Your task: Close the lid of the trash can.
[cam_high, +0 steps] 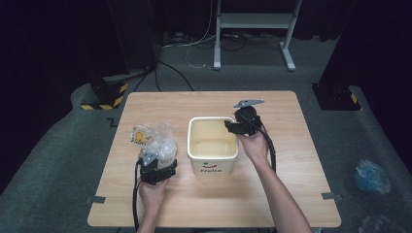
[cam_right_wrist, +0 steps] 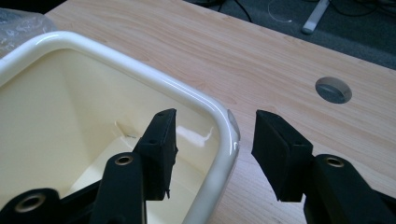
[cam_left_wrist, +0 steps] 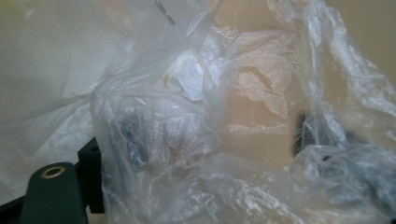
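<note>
Right tongs (cam_right_wrist: 212, 154): straddle bin (cam_right_wrist: 140, 74) rim, apart; left tongs (cam_high: 158, 170): in bag (cam_high: 158, 141)

Right tool (cam_right_wrist: 212, 147) straddling the cream bin's (cam_right_wrist: 140, 77) rounded corner rim, one jaw inside, one outside, neither pressing on it. Behind, pale wooden surface (cam_right_wrist: 280, 60) with a round grey hole cover (cam_right_wrist: 333, 89). Crinkled clear plastic (cam_right_wrist: 18, 23) at top left.

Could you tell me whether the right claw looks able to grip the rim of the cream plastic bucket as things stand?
Probably yes: the right claw stands open astride the rim of the cream plastic bucket, one jaw inside, one outside, with nothing between but the rim.
</note>
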A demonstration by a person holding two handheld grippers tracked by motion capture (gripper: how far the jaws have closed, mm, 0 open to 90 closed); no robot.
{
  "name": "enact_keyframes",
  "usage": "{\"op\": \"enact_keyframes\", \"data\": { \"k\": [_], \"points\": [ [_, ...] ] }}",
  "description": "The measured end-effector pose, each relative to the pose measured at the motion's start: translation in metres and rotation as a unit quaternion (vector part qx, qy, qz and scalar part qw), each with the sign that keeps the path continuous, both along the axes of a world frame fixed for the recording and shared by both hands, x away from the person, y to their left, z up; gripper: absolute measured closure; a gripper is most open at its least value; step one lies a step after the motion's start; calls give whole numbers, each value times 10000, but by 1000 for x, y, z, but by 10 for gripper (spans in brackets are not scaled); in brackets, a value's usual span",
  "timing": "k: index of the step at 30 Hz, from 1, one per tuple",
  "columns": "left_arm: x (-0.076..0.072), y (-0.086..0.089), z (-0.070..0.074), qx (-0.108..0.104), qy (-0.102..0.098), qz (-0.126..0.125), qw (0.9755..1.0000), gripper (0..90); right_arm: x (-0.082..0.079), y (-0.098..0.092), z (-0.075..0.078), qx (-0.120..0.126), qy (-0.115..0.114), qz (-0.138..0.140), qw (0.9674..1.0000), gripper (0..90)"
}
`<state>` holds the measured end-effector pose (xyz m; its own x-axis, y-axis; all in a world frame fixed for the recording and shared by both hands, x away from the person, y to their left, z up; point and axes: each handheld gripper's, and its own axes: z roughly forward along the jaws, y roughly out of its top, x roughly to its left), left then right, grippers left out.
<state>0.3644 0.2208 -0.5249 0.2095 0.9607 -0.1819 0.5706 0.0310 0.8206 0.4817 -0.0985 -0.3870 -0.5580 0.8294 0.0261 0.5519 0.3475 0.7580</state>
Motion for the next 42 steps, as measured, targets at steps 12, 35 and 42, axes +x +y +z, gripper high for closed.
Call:
{"op": "enact_keyframes", "data": {
  "k": [12,35,42],
  "points": [
    [0,0,0,15,-8,-4,10000,174,-6,-15,2,279,-79,-1,9996,435],
    [0,0,0,22,-10,-11,10000,174,-18,-47,3,647,-220,-65,9976,427],
    [0,0,0,-1,-7,-14,10000,174,-22,-54,4,670,-276,-104,9973,429]
  ]
}}
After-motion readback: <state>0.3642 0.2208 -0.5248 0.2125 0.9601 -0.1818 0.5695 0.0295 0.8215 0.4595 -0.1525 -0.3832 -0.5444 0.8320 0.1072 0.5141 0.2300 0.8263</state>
